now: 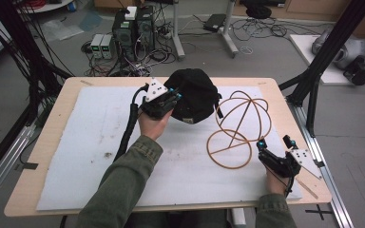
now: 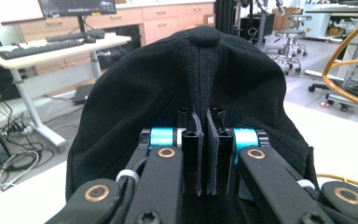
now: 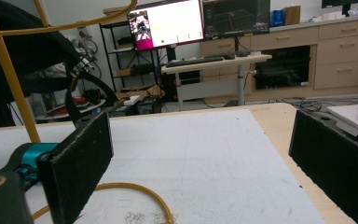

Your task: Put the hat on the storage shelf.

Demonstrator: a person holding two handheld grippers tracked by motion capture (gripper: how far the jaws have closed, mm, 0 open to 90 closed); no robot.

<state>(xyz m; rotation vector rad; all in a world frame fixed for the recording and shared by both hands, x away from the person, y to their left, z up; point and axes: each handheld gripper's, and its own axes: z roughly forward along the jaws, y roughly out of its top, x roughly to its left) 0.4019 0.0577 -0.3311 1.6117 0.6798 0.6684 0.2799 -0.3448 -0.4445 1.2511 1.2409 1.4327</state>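
fingers (image 2: 192, 140) pinch cap (image 2: 168, 88) | black, domed (top button up)

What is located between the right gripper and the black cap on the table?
In the high view, the wire stand lies between the right gripper and the black cap, which the left gripper holds. The right gripper's jaws stand open.

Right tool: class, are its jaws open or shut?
Open. In the right gripper view, the right tool shows its two black jaws far apart over bare white mat.
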